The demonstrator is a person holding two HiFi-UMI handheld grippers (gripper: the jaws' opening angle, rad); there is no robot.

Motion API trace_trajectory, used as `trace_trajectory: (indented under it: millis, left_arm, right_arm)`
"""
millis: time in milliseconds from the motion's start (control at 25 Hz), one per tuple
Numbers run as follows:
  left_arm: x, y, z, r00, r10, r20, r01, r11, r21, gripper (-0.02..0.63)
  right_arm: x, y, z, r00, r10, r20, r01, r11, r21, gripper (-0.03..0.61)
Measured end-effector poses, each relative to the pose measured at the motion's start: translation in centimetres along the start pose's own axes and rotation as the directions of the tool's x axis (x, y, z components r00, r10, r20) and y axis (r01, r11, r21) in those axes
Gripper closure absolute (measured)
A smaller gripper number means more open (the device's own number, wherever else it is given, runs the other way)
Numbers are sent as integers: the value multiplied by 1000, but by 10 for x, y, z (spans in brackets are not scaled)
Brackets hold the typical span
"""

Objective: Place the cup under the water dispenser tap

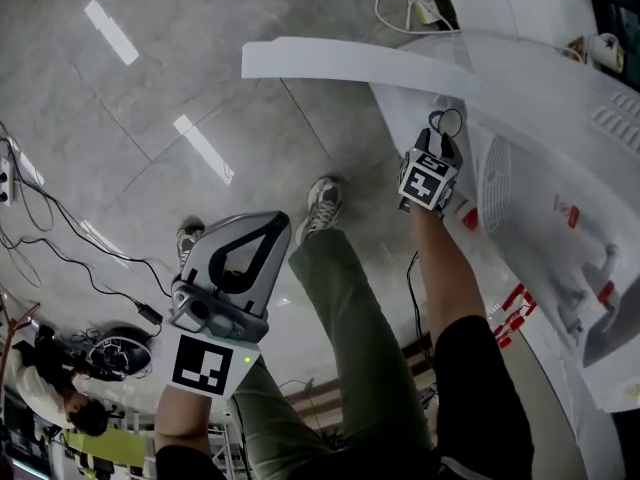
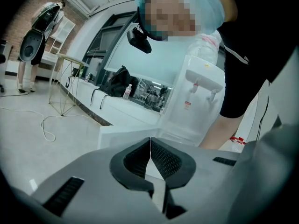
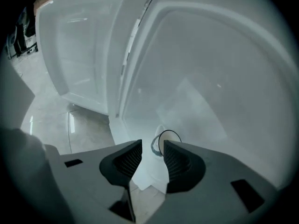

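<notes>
A small cup [image 3: 164, 143] with a dark round rim lies inside the white lower cabinet [image 3: 210, 78] of the water dispenser [image 1: 560, 158]. My right gripper [image 3: 152, 144] is open, and the cup sits just past its right fingertip, not between the jaws. In the head view the right gripper [image 1: 438, 146] reaches into the cabinet opening. The dispenser's taps [image 2: 203, 88] show in the left gripper view, far from the cup. My left gripper [image 2: 150, 143] is shut on nothing and hangs low beside my leg [image 1: 268, 224].
The cabinet door [image 1: 350, 63] stands swung open over the floor; it is also the white door [image 3: 79, 45] left of the right gripper. Cables [image 1: 60, 238] trail on the floor at left. My shoes [image 1: 322, 203] stand before the dispenser. Another person [image 1: 50, 388] is at lower left.
</notes>
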State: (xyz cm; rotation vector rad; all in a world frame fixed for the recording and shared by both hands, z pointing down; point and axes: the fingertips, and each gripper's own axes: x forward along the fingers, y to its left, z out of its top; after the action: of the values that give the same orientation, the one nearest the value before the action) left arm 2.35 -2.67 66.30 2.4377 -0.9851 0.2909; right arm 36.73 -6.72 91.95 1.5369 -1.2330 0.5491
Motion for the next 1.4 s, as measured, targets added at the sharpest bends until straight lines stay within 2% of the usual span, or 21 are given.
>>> trace_trajectory:
  millis: [200,600,1000,1120,1240,1400]
  left_arm:
    - [10,-1,-19,1000,-1,-29,0,1000,-20,594]
    - [29,-4,-37,1000,4,-31,-6,998,-58,594]
    - [22,-3,-53,997,4,-77,-8,998,-58,594]
    - [18,-6,-51,997,1,-82,-6,998,-61,594]
    - [15,-12,-43,997,-8,-78,3,998,-64,594]
    - [7,-22,-23,997,-44,-68,41,998,-46,594]
  right_arm:
    - [32,-18,5,999,-26,-37,22,996,-90,451]
    - [68,-10,-9,985,23,-172,-57,979,-195,452]
    - [72,-13,-18,978,18,-206,-74,961,-268,506]
    - [66,-7,-20,975,53,-215,-120,942,-313,514]
    - [51,10,-17,973,109,-204,-169,936,-307,514]
    - [22,30,-10,971,163,-176,-204,947,-249,514]
